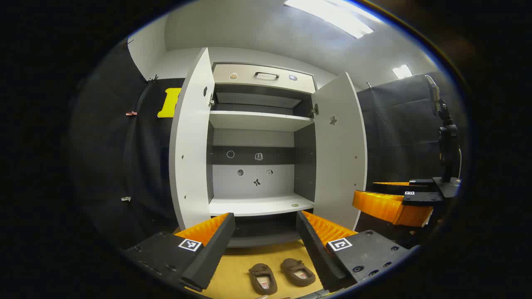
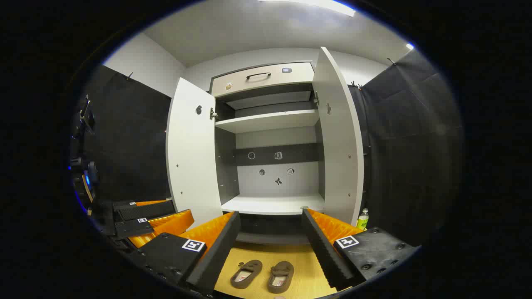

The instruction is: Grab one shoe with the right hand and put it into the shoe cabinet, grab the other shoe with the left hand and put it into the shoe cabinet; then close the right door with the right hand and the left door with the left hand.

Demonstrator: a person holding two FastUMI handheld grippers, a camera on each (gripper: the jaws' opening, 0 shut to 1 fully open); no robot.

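Note:
Two brown shoes lie side by side on the yellow floor mat before the cabinet: one shoe [image 1: 263,278] [image 2: 246,273] on the left, the other shoe [image 1: 298,271] [image 2: 281,276] on the right. The white shoe cabinet [image 1: 259,205] [image 2: 272,204] stands beyond them with its left door [image 1: 190,141] [image 2: 190,160] and right door [image 1: 340,149] [image 2: 337,137] both swung wide. Its shelves hold nothing. My left gripper [image 1: 265,232] hangs open above the shoes, holding nothing. My right gripper [image 2: 271,232] is open too, also above the shoes and holding nothing; it shows at the right of the left gripper view [image 1: 390,205].
A drawer with a dark handle [image 1: 266,75] [image 2: 258,75] tops the cabinet. A green bottle [image 2: 363,219] stands on the floor by the right door. A dark stand [image 1: 447,153] rises at the right. Black cloth walls close in both sides.

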